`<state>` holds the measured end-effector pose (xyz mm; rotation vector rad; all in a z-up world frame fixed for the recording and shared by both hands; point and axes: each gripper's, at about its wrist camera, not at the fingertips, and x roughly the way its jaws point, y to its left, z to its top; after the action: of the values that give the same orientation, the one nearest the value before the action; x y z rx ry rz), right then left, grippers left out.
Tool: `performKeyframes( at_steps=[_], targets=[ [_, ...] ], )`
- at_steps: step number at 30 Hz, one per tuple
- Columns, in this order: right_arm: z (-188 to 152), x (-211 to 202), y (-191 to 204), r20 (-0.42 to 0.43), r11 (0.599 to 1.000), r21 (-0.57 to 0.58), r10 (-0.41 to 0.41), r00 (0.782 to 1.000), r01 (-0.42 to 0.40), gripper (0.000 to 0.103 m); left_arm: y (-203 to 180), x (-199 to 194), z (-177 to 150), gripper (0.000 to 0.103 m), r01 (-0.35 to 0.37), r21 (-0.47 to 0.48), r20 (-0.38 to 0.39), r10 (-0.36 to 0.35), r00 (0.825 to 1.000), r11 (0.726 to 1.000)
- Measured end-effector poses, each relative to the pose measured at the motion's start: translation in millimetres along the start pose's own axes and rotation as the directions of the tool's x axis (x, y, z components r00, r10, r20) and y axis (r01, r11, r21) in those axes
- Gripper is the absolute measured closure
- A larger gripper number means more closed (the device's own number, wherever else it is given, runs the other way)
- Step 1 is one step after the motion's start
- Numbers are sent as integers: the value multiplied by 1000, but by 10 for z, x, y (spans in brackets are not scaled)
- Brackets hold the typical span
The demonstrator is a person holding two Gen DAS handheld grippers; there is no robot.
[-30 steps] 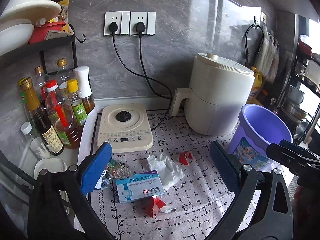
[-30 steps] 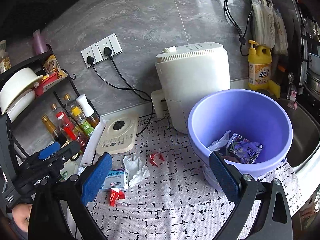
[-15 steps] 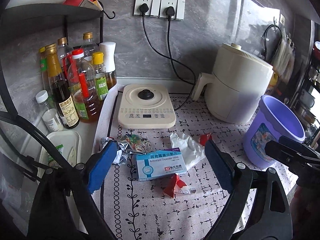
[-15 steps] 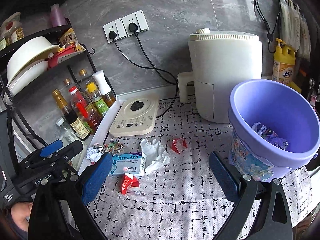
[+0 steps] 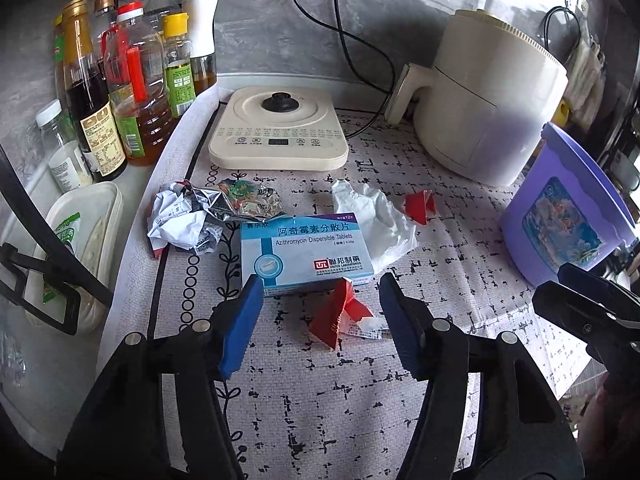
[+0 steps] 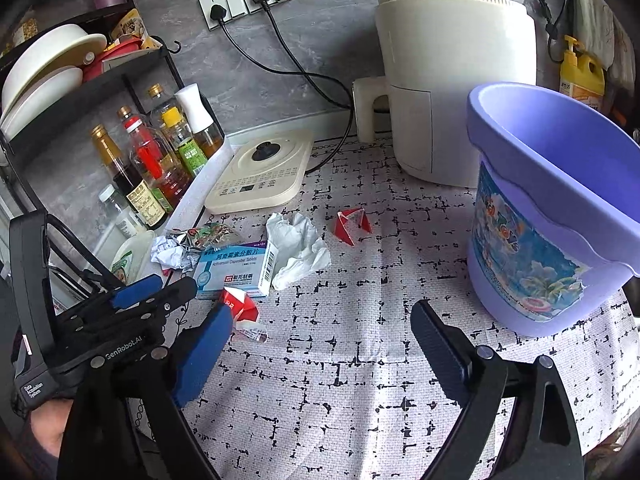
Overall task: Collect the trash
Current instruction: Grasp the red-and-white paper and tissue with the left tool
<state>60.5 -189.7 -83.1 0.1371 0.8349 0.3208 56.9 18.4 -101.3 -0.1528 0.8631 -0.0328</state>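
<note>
Patterned counter mat (image 5: 400, 400) holds red wrapper (image 5: 338, 316) between closing left gripper (image 5: 318, 294) jaws.

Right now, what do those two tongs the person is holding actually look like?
Both are black plastic frames with silver rivets. The left tongs and right tongs each end in two flat blue pads. White lettering reading GenRobot.AI marks the left one's side. No cables show.

Tablet box (image 5: 306, 254): "Azithromycin Dispersible Tablets", "United Laboratories", Chinese lettering, "12". Left gripper (image 6: 170, 298): "GenRobot.AI", "Data Acquisition System" on its body.
</note>
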Motion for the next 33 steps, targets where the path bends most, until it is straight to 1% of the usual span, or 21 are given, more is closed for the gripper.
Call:
performKeyframes(
  at_steps=[4, 10, 15, 16, 17, 18, 19, 22, 28, 32, 33],
  targets=[
    [-65, 100, -44, -30, 1000, -1, -1, 1000, 1, 15, -6, 206, -70, 55, 2, -15, -46, -2, 999, 1000],
    [-108, 200, -99, -60, 1000, -8, -6, 998, 6, 16, -26, 427, -145, 56, -1, -32, -87, -2, 996, 999],
    [-113, 307, -135, -83, 1000, -2, 3, 997, -3, 16, -85, 555, -205, 61, 6, -24, -115, -9, 993, 1000],
    [-112, 326, -132, -86, 1000, -7, 2, 996, -3, 16, -84, 563, -208, 69, 13, -30, -114, -16, 993, 999],
    [-112, 344, -132, -88, 1000, -10, 3, 996, -4, 16, -83, 567, -206, 79, 10, -37, -115, -14, 993, 999],
    [-111, 362, -138, -91, 1000, -10, 5, 996, -6, 16, -92, 573, -200, 87, 3, -36, -118, -8, 993, 999],
    [-109, 381, -145, -94, 1000, -9, 8, 996, -8, 16, -106, 581, -193, 88, 5, -33, -124, -9, 992, 999],
    [-95, 424, -151, -102, 1000, -9, 15, 995, -16, 16, -144, 519, -158, 93, 11, -24, -109, -13, 994, 1000],
    [33, 452, -144, -87, 999, -14, 45, 995, -46, 16, -200, 262, 71, 93, 8, -14, -18, -8, 1000, 1000],
    [148, 483, -123, -74, 997, -20, 68, 995, -70, 16, -181, 205, 248, 93, -20, -10, 20, 20, 1000, 1000],
    [173, 503, -120, -75, 997, -20, 75, 994, -76, 18, -171, 210, 285, 93, -29, -9, 25, 29, 999, 1000]
  ],
)
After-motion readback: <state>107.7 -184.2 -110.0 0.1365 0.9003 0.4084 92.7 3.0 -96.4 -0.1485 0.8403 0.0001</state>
